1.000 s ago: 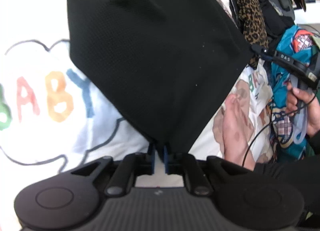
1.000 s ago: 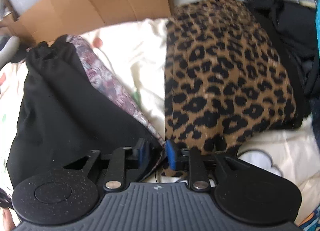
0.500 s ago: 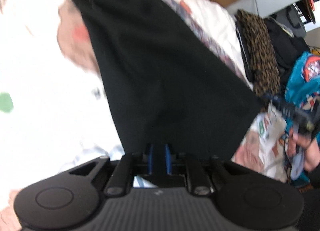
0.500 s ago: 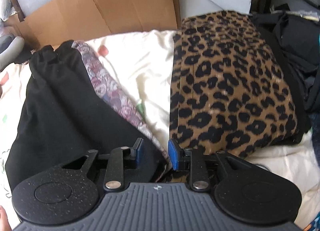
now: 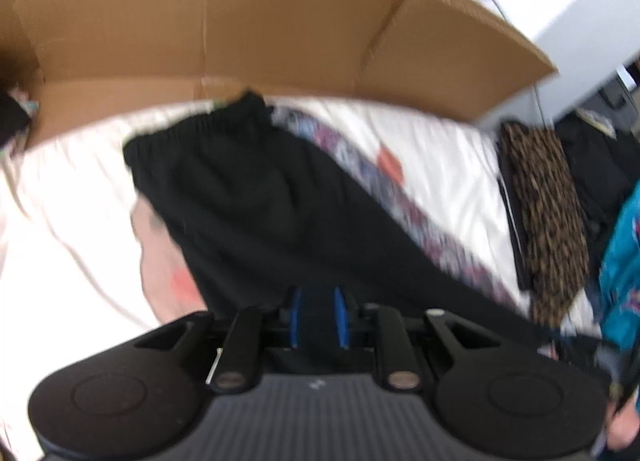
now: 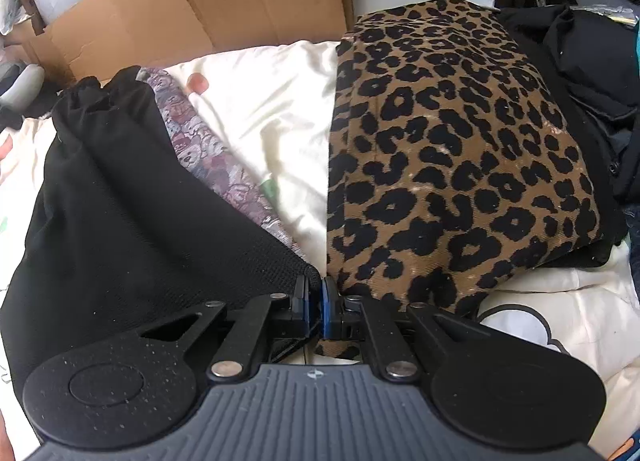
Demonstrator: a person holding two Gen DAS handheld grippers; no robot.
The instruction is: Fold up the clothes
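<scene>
A black garment [image 5: 260, 201] lies on the cream bedding [image 5: 440, 165], its gathered waistband at the far end near the cardboard. My left gripper [image 5: 317, 317] hovers over its near part, blurred by motion. Black cloth fills the gap between the blue pads while the jaws are opening. In the right wrist view the same black garment [image 6: 120, 201] spreads to the left. My right gripper [image 6: 316, 301] is shut on its near right corner, the pads almost touching. A purple patterned cloth [image 6: 208, 157] peeks out along the garment's right edge.
A folded leopard-print garment [image 6: 452, 149] lies right of the black one, with a pile of dark clothes [image 6: 592, 73] beyond it. A flattened cardboard sheet [image 5: 240, 21] stands behind the bedding. A teal printed cloth [image 5: 624, 253] sits at the right edge.
My left gripper has risen and swung toward the waistband, carrying black cloth, and its pads have spread a little. The right gripper's jaws have closed on the garment's corner without moving away.
</scene>
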